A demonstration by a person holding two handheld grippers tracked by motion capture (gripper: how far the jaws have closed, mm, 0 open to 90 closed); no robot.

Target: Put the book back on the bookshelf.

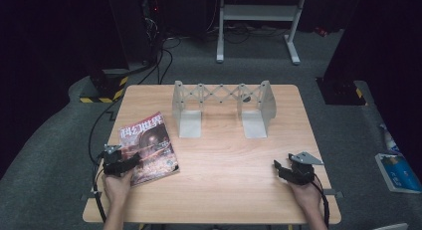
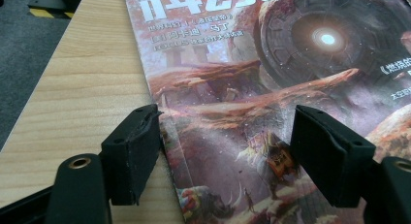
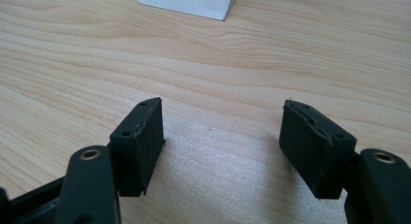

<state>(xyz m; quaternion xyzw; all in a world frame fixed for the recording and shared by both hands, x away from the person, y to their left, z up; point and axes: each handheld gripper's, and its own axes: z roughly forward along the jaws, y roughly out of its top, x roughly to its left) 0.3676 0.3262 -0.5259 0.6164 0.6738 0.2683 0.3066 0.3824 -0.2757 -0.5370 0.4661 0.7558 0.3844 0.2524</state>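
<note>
Fig.: magazine pick-up, taken L to R with the metal book rack (image 1: 222, 106) as landmark. The magazine (image 1: 148, 147) lies flat on the table (image 1: 224, 190), fwd-left of the rack's left foot and nearer the person, cover up, turned a little askew. The left gripper (image 1: 121, 164) sits at the magazine's near-left corner; in the left gripper view its jaws stand wide, one pad (image 2: 133, 153) just off the spine edge on bare wood, the other above the cover, nothing pinched. Whether the pads touch the paper cannot be told from this angle. Handling, as judged: light, thin, floppy; a glossy cover (image 2: 271, 88) likely to slide under rubber pads; pages will fan or crease if taken by one loose sheet. Best hold: the spine edge, where all the sheets are bound, jaws over the full thickness after lifting or sliding that edge clear of the table. The right gripper (image 1: 284, 169), fwd-right of the rack, rests on the wood, jaws wide and empty.
</note>
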